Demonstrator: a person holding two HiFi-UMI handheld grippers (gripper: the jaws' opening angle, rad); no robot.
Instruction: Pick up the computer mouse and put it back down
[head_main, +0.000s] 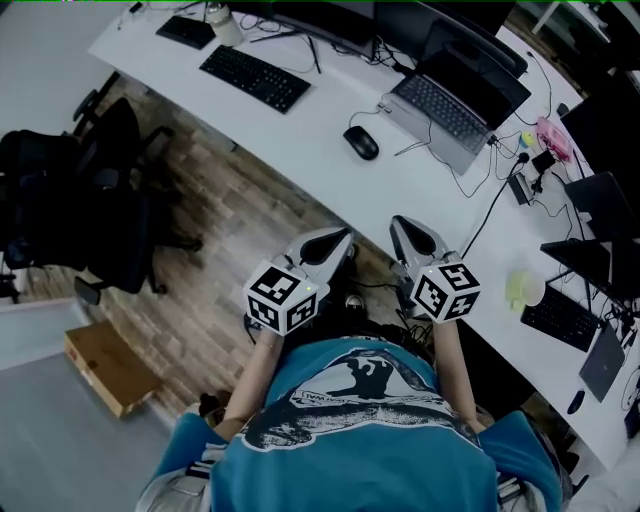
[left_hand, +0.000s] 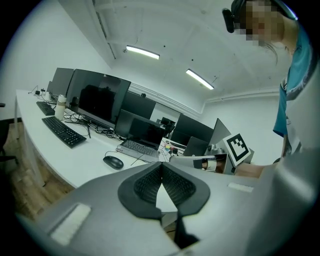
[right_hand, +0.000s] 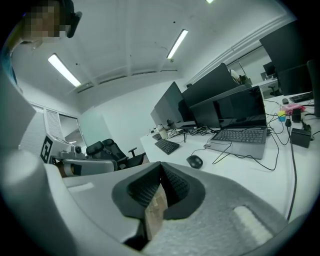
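Note:
A black computer mouse lies on the white curved desk, just left of an open laptop. Both grippers hang in front of the person's chest, short of the desk's near edge and well apart from the mouse. My left gripper is shut, its ribbed pads meeting at the tip with nothing between them. My right gripper is also shut and empty. The mouse shows ahead in the left gripper view, and the mouse shows ahead in the right gripper view too.
A black keyboard and a bottle sit further left on the desk, before dark monitors. Cables run from the laptop to the right. Another keyboard lies at the right. A black office chair and a cardboard box stand on the wood floor.

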